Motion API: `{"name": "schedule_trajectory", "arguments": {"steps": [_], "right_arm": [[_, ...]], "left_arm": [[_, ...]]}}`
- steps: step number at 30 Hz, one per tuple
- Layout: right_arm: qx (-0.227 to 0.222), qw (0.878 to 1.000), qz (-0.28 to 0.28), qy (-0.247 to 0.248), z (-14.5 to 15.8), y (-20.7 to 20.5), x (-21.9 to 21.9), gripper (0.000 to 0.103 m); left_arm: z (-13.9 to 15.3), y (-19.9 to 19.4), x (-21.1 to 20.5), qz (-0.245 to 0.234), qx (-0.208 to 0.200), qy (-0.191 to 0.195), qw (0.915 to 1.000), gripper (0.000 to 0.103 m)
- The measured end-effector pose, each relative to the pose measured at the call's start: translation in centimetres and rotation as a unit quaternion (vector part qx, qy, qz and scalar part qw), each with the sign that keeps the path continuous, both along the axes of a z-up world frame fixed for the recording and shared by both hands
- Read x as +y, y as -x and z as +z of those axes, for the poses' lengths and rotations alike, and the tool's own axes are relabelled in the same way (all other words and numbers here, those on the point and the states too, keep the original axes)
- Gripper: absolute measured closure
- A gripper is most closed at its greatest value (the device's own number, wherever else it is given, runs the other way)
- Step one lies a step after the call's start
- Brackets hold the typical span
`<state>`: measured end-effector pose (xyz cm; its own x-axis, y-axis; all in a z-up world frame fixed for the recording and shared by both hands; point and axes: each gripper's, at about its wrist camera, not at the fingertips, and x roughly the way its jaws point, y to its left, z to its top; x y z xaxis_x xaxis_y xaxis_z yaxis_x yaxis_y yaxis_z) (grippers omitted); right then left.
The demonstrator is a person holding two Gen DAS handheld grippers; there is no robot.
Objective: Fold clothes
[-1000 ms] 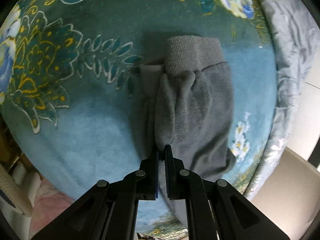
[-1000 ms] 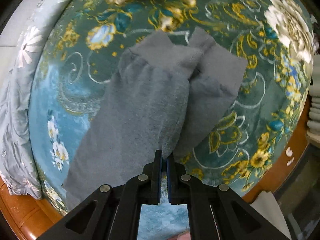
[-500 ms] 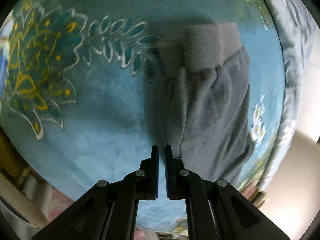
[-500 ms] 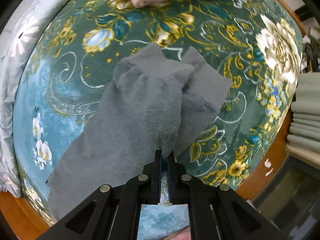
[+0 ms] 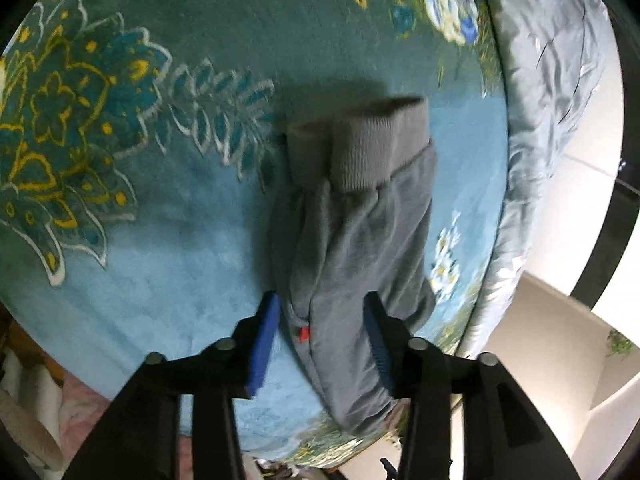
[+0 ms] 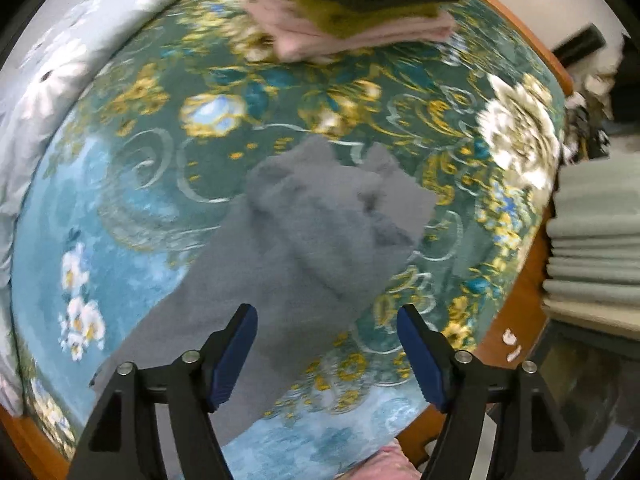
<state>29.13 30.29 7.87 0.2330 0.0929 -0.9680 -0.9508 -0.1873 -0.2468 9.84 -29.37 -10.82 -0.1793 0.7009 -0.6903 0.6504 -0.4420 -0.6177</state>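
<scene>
1. The grey trousers lie folded lengthwise on the flowered blanket, ribbed cuffs on the far side.
2. The cloth looks soft, light and floppy; I judge the folded edge near the red tag a good place to pinch.
3. The left gripper has just been opening; the trousers pass between its jaws, not pinched.
4. The right gripper has also just spread, above the trousers, holding nothing.
5. Beyond the trousers lies a pile of folded clothes; a wooden edge borders the blanket.
</scene>
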Motion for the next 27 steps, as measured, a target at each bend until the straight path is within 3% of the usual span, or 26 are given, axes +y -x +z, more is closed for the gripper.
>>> {"name": "schedule_trajectory", "arguments": {"steps": [4, 8, 11, 12, 14, 19, 22, 24, 25, 27], "right_arm": [[0.033, 0.998, 0.044, 0.015, -0.1, 3.9, -2.5, 0.025], [0.151, 0.984, 0.019, 0.096, -1.0, 7.4, -5.1, 0.019], [0.199, 0.971, 0.025, 0.132, -1.8, 10.6, -7.7, 0.005], [0.203, 0.968, 0.041, 0.142, -2.1, 11.8, -8.7, 0.000], [0.202, 0.963, 0.082, 0.159, -2.5, 14.1, -10.8, 0.000], [0.174, 0.953, 0.164, 0.187, -3.5, 16.6, -14.8, 0.000], [0.155, 0.950, 0.187, 0.195, -4.0, 16.8, -15.9, 0.000], [0.146, 0.951, 0.189, 0.196, -4.3, 16.8, -16.0, 0.000], [0.142, 0.952, 0.189, 0.196, -4.5, 16.9, -16.0, 0.000], [0.136, 0.953, 0.189, 0.194, -4.7, 17.2, -16.2, 0.000]], "left_arm": [[-0.5, 0.8, -1.9, 0.010, 0.026, 0.017, 0.9995, 0.033], [-1.4, 2.0, -2.5, 0.017, 0.048, 0.010, 0.9987, 0.022], [-2.4, 3.6, -1.3, -0.010, 0.056, 0.013, 0.9983, 0.020], [-2.7, 4.1, -1.0, -0.021, 0.055, 0.019, 0.9981, 0.020], [-3.6, 5.0, -0.7, -0.034, 0.050, 0.025, 0.9979, 0.020], [-5.8, 5.5, -0.7, -0.002, 0.042, 0.011, 0.9991, 0.020], [-6.1, 5.8, -0.5, 0.028, 0.059, 0.004, 0.9978, 0.021], [-6.0, 6.0, -0.4, 0.033, 0.068, 0.001, 0.9972, 0.035], [-6.0, 6.1, -0.3, 0.031, 0.070, 0.000, 0.9971, 0.046], [-6.3, 6.4, 0.8, 0.026, 0.064, 0.006, 0.9976, 0.052]]}}
